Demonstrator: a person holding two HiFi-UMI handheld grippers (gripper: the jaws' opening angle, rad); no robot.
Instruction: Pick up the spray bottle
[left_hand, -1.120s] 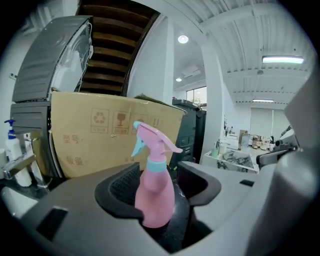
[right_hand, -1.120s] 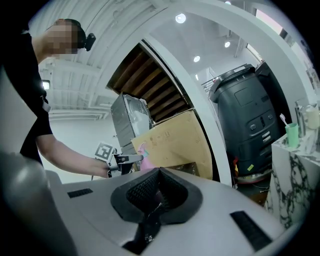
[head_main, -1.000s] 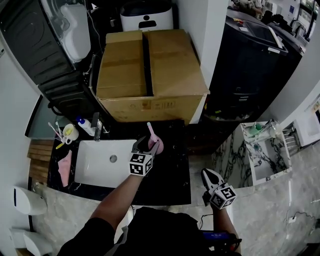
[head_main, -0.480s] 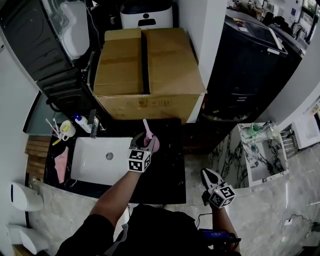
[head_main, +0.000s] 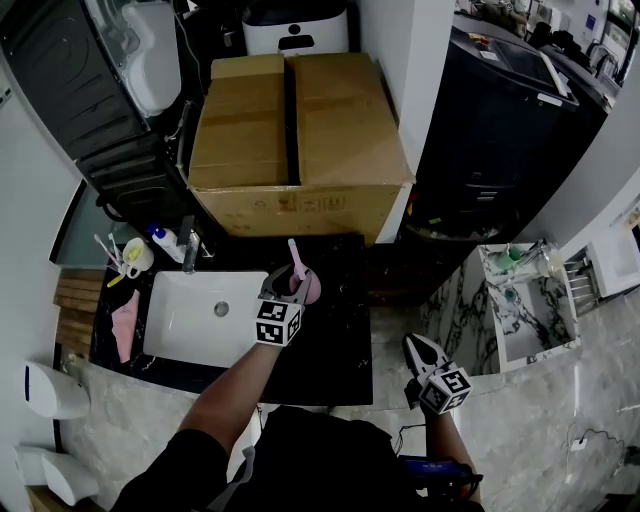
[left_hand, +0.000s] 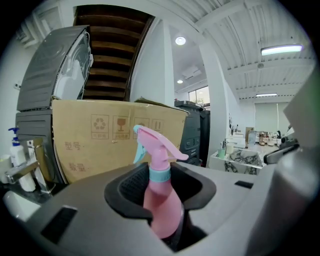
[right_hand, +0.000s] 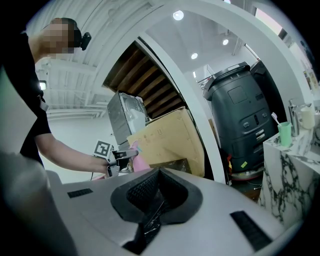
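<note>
Closest to me, the right gripper (head_main: 416, 350) hangs off the table's (head_main: 335, 350) front right corner, its jaws together on nothing, and I leave it idle. Further in, the left gripper (head_main: 288, 288) reaches over the black table just beside the right rim of the sink (head_main: 180, 335). Its jaws are closing, with the spray bottle (left_hand: 161, 202) upright between them. The pads stand right at the pink body, below the blue collar, but I don't judge them clamped yet. The bottle stands nearer the table's back edge, in front of the cardboard box (head_main: 300, 130). I expect a light, thin plastic bottle with smooth, somewhat slippery and springy walls. So I'd grip the body where it narrows under the collar, firmly but without crushing it, and keep clear of the trigger.
</note>
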